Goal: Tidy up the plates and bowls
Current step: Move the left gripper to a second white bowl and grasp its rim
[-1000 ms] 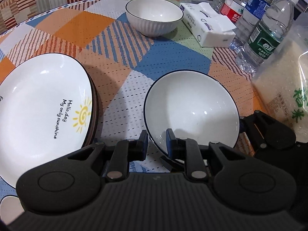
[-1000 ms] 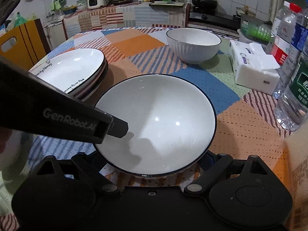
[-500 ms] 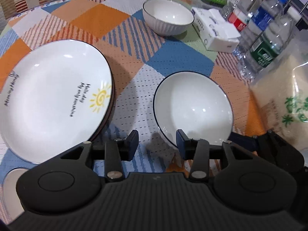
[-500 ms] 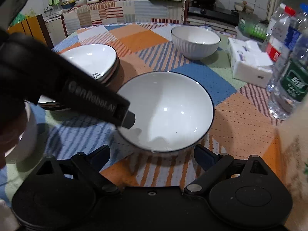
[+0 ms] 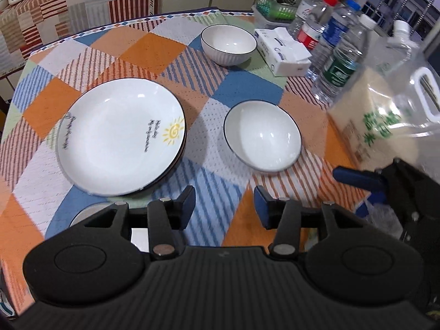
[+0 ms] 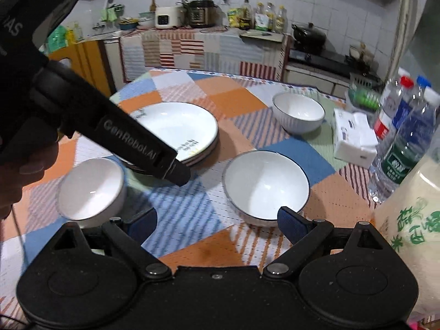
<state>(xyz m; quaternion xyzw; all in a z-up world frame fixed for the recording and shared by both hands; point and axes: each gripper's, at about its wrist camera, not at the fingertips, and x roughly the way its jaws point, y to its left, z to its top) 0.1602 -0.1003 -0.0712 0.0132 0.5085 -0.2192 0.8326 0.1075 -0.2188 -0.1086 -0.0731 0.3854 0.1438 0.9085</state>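
Observation:
A white bowl with a dark rim (image 5: 262, 135) (image 6: 266, 184) sits on the patterned tablecloth. My left gripper (image 5: 224, 206) is open and empty, raised above and short of it. My right gripper (image 6: 217, 222) is open and empty, just in front of the same bowl. A stack of white plates with a sun print (image 5: 121, 134) (image 6: 178, 129) lies to the left. A ribbed white bowl (image 5: 228, 44) (image 6: 298, 112) stands at the far side. A third white bowl (image 6: 90, 188) sits near left, partly hidden under my left gripper in the left wrist view.
A tissue pack (image 5: 283, 52), several water bottles (image 5: 341, 63) and a large bag of rice (image 5: 390, 126) crowd the right side of the table. The left gripper's body (image 6: 110, 132) crosses the right wrist view. A kitchen counter stands behind the table.
Both grippers have pulled back and up from the near bowl. The left gripper let go of its rim and opened wider. The bowl stays on the cloth.

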